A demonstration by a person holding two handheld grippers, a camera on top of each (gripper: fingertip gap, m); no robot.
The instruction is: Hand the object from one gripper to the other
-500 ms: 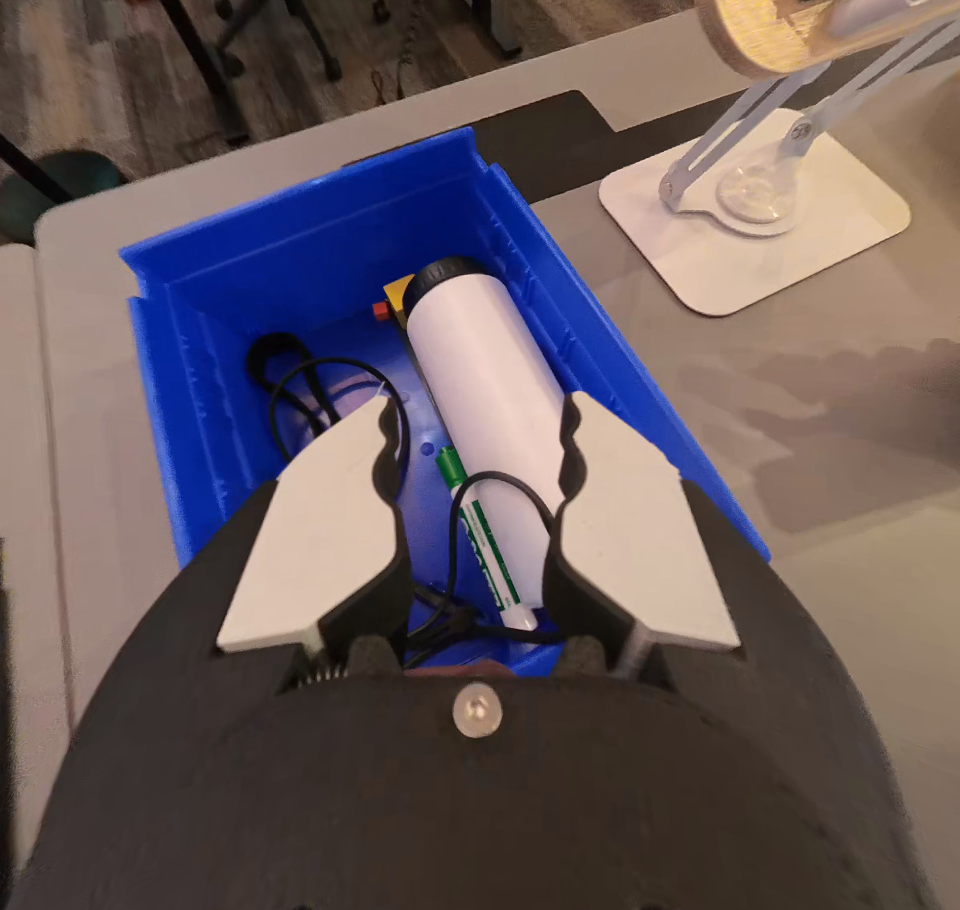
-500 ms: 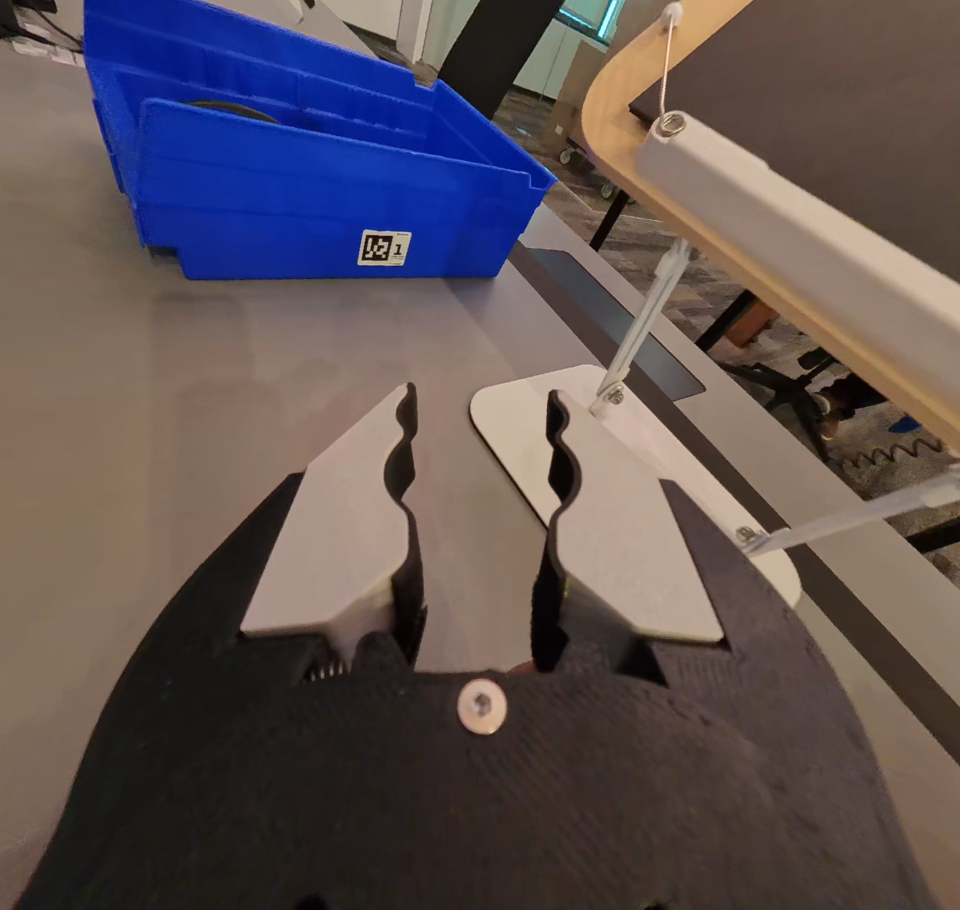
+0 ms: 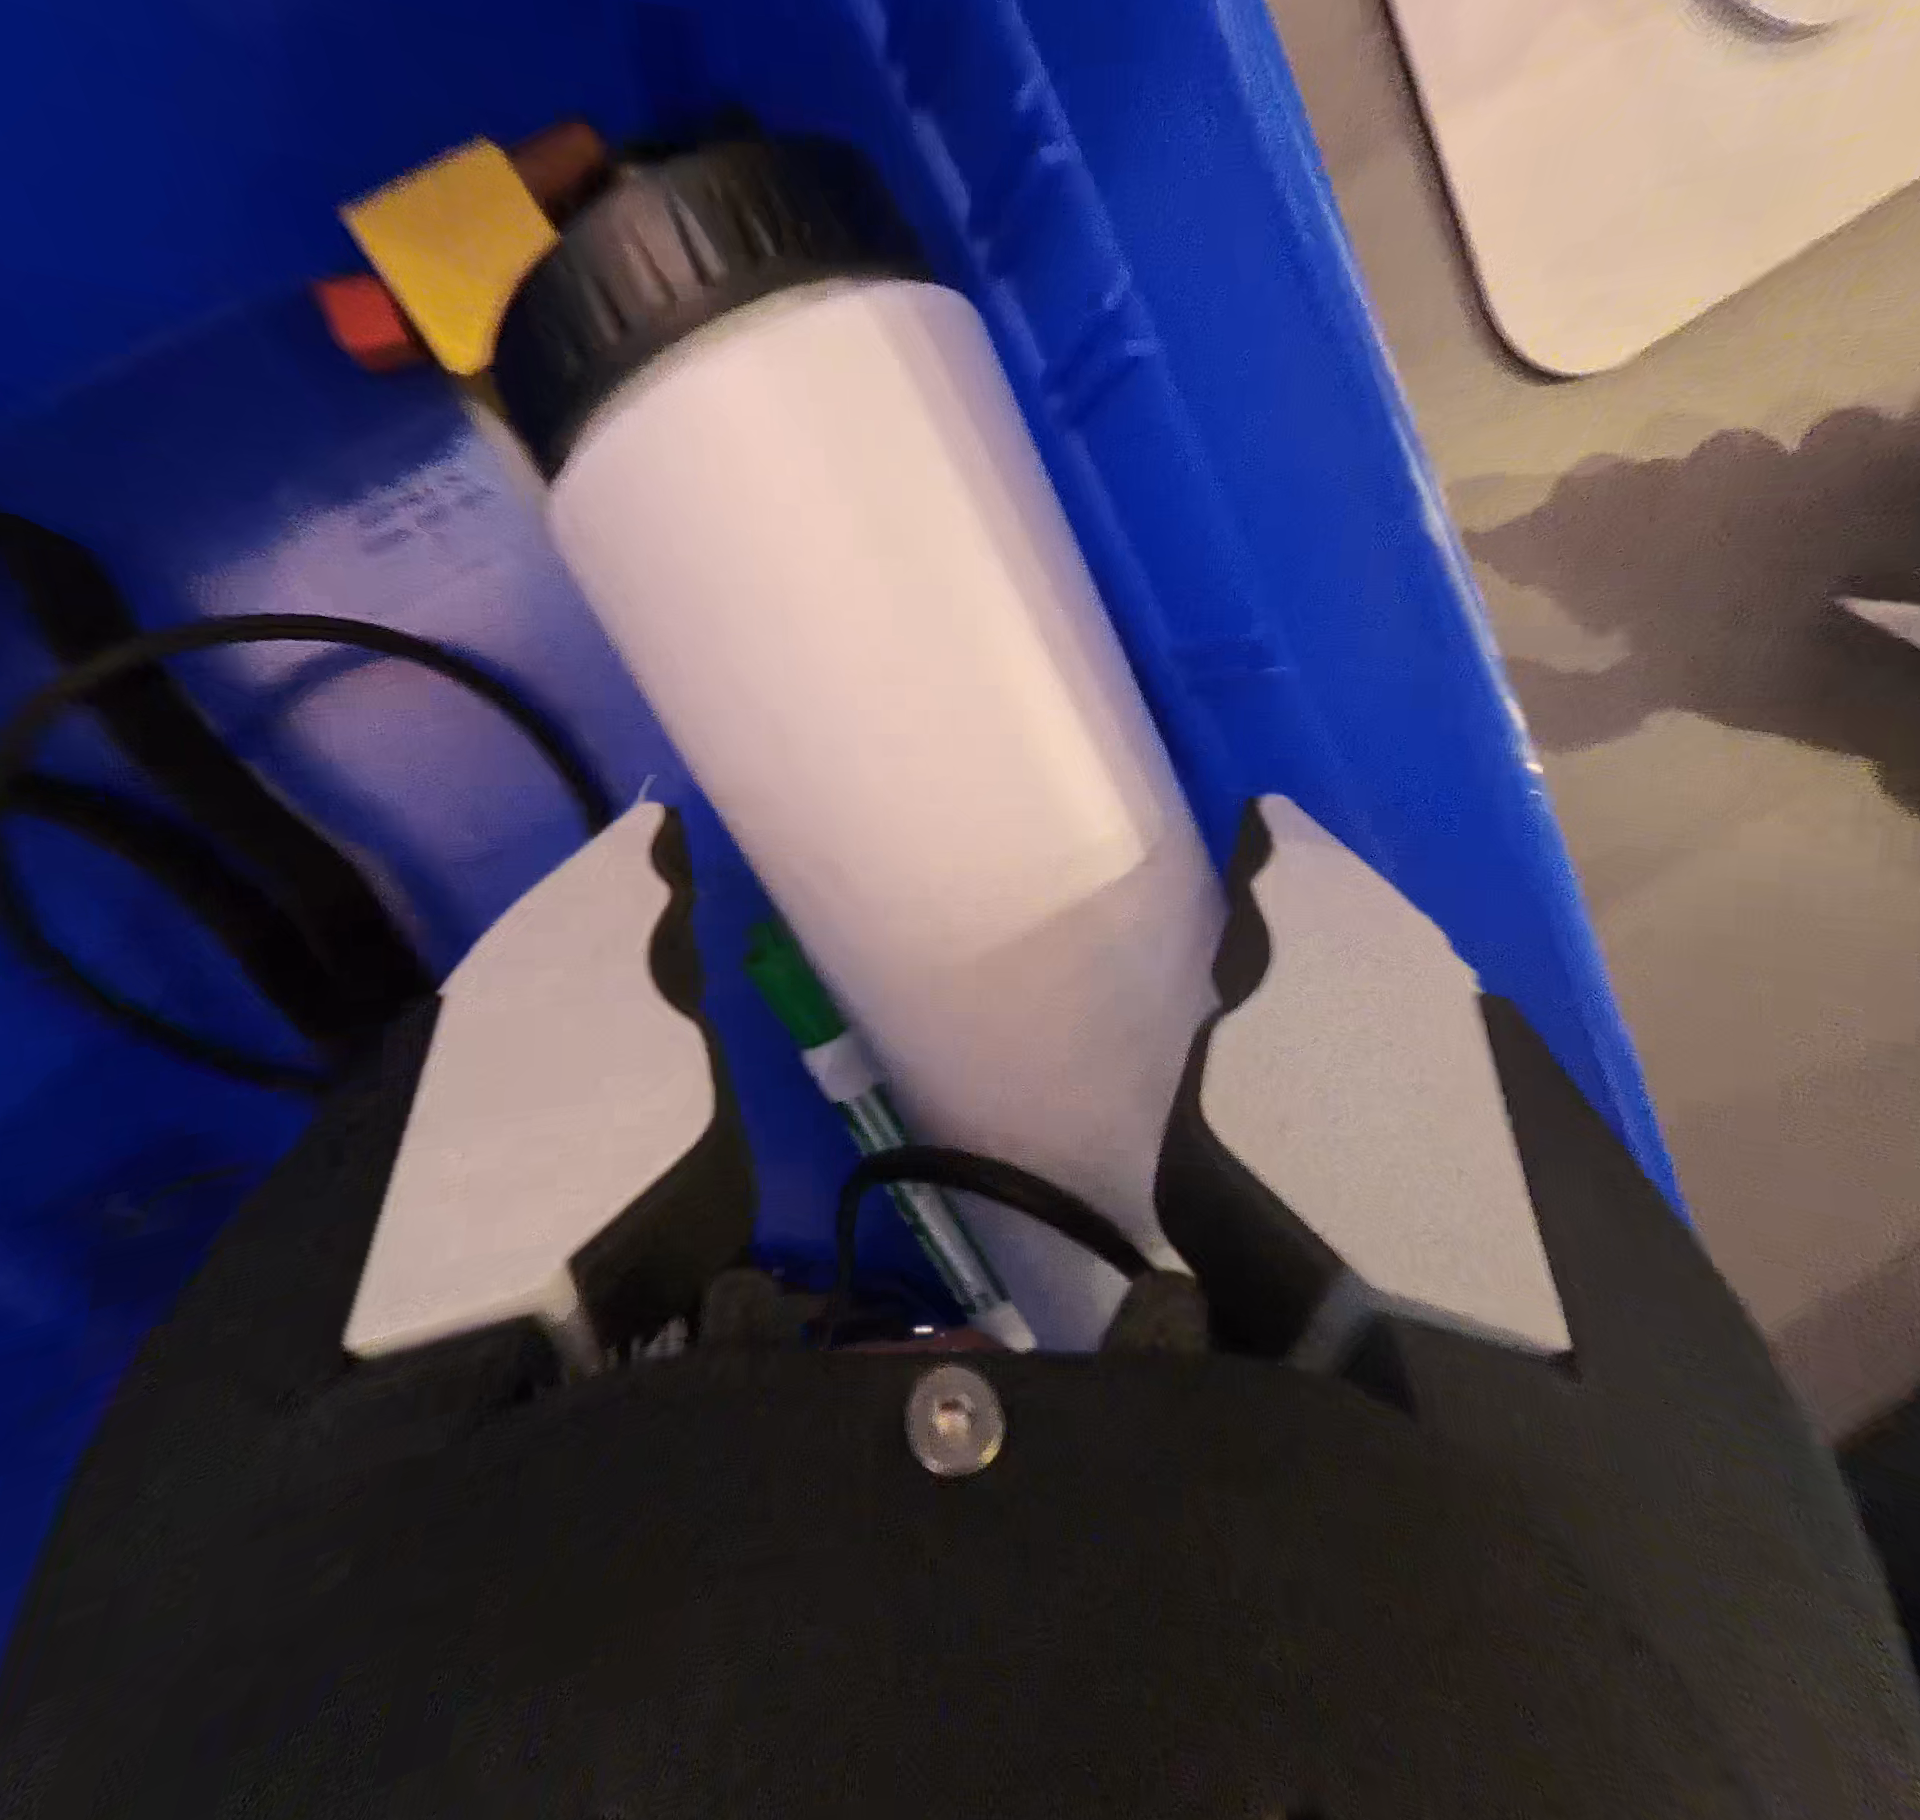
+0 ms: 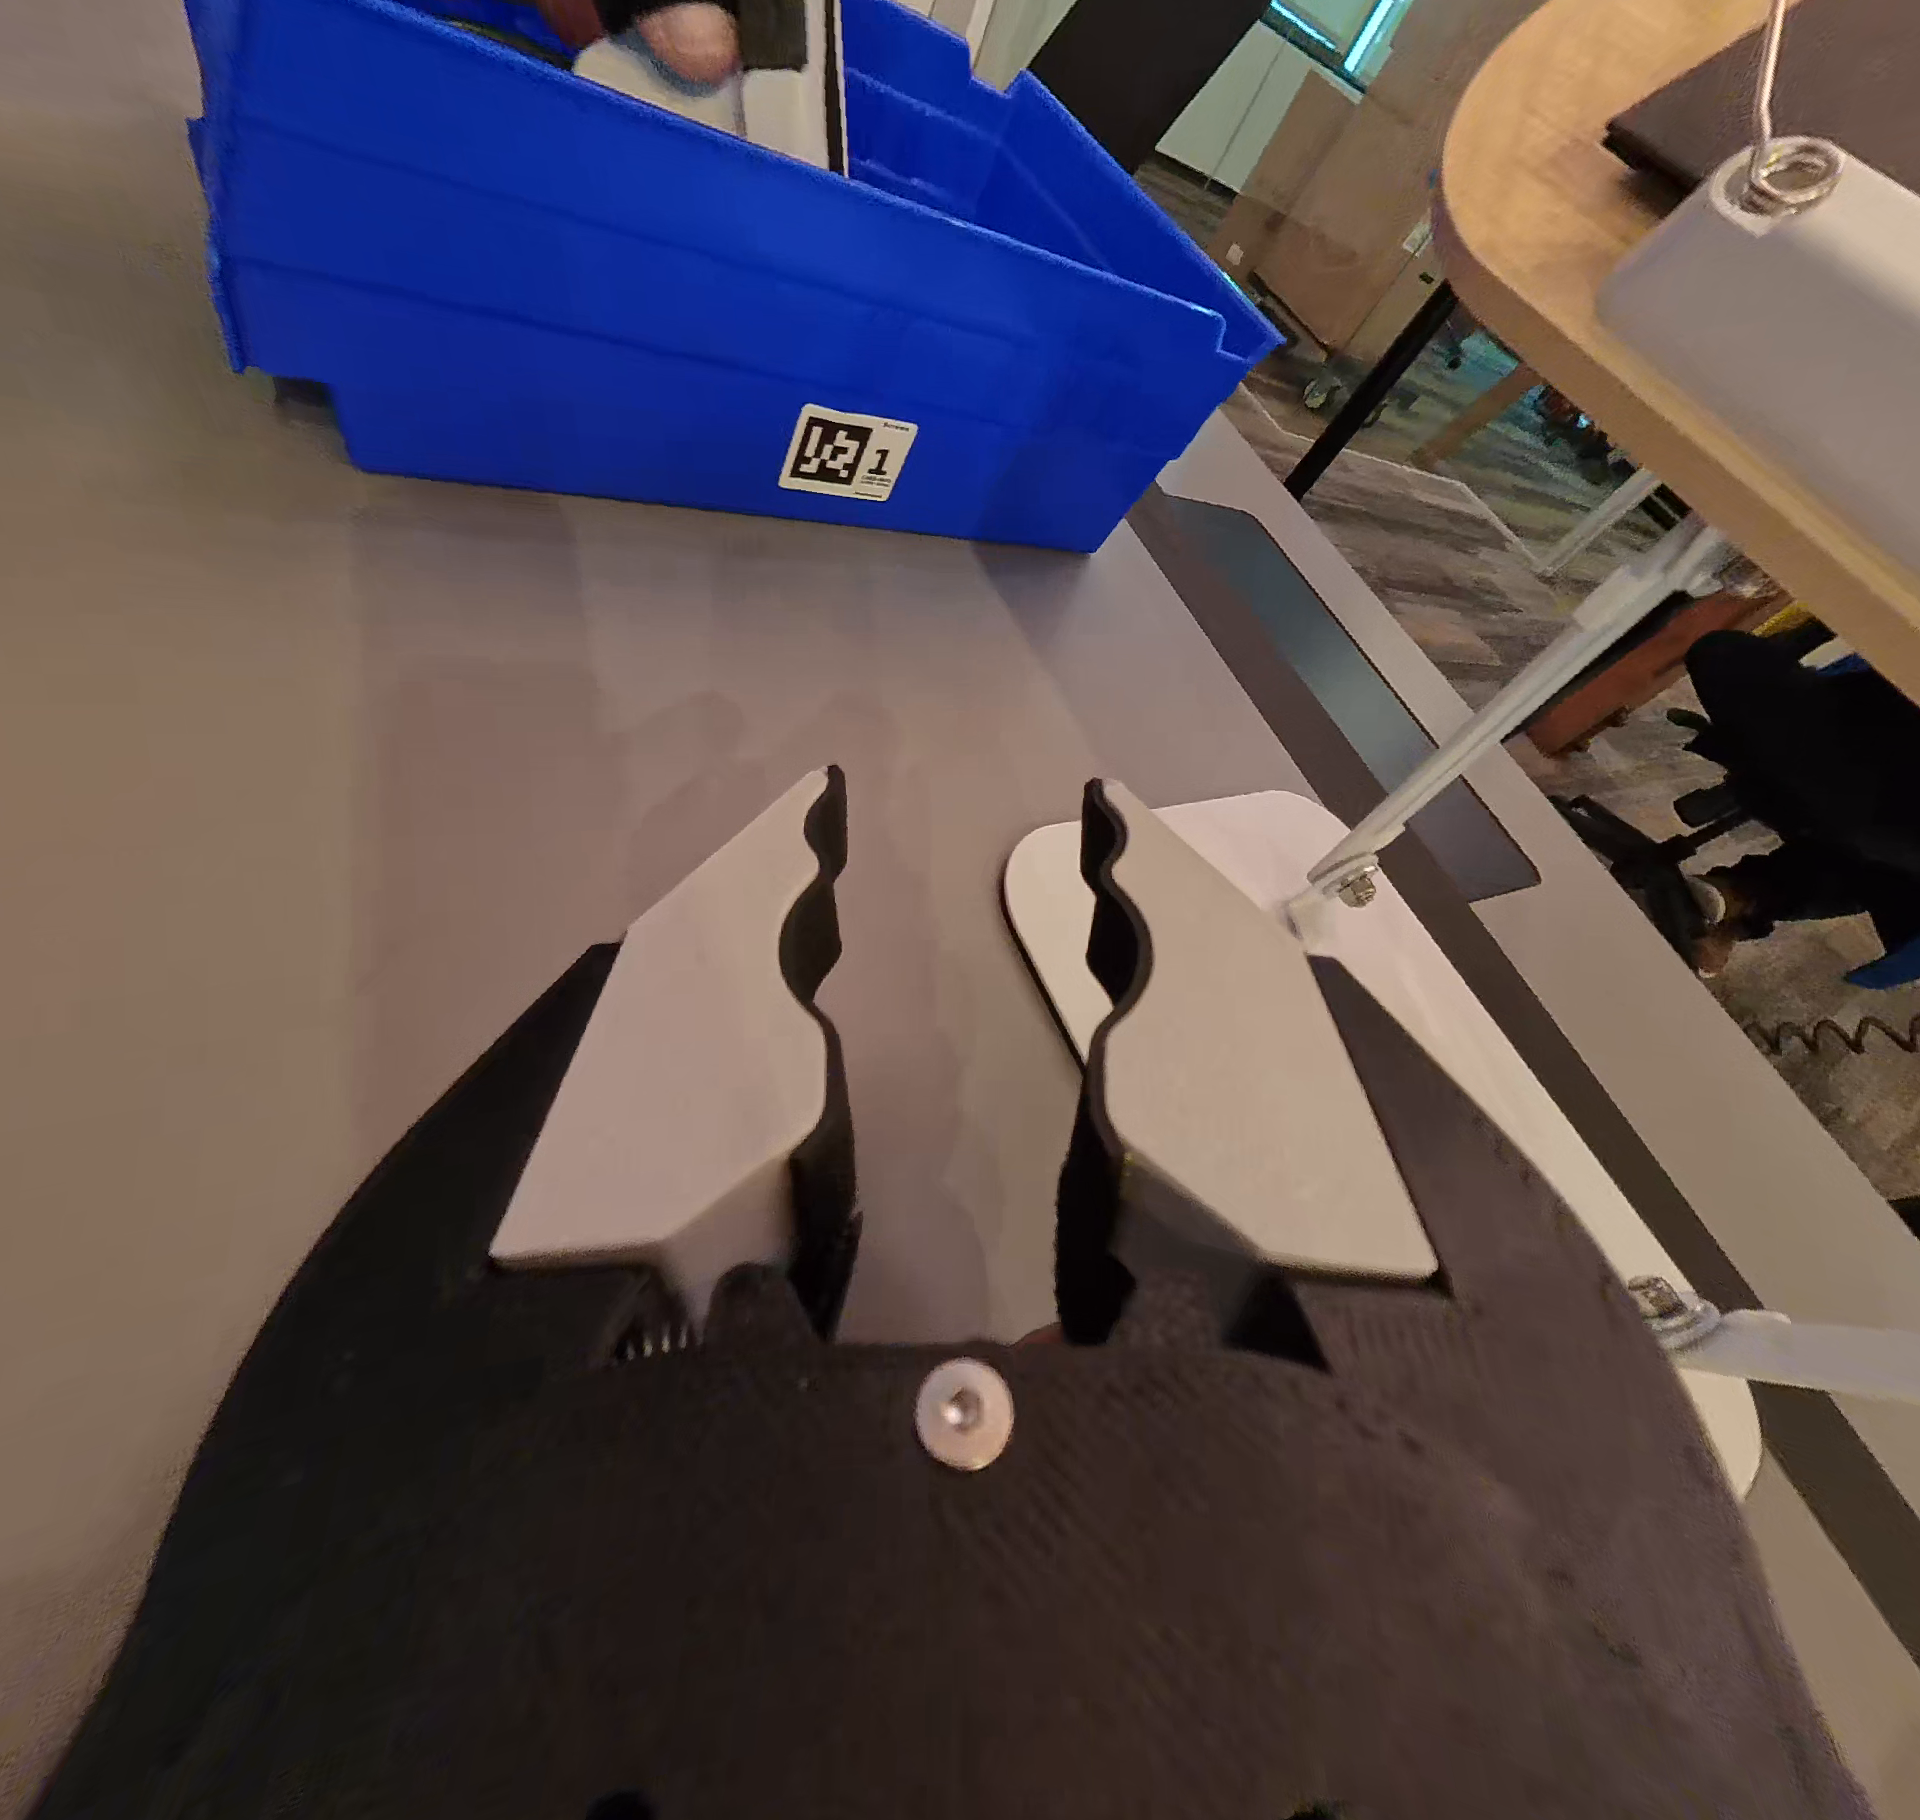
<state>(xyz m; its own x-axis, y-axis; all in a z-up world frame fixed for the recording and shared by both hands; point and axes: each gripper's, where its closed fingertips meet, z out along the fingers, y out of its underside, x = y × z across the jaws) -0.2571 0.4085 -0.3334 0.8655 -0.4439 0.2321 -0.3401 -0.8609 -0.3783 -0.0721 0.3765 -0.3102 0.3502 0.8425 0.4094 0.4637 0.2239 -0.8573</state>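
Grey bench (image 4: 416, 731) carries blue bin (image 4: 644, 316) near far edge. White bottle (image 3: 883, 710), black cap, lain along bin's rt wall, green marker (image 3: 831, 1043) beside. Left gripper (image 3: 956, 835) held spread astride bottle's lower end, contact not discernible. Right gripper (image 4: 961, 794) parted, empty, over bench.

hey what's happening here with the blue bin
A person is working two hand-held tongs. The left tongs are open and down inside the blue bin, straddling the lower end of a white bottle with a black cap that lies beside a green marker. Nothing is gripped yet. The right tongs are open and empty over the grey table.
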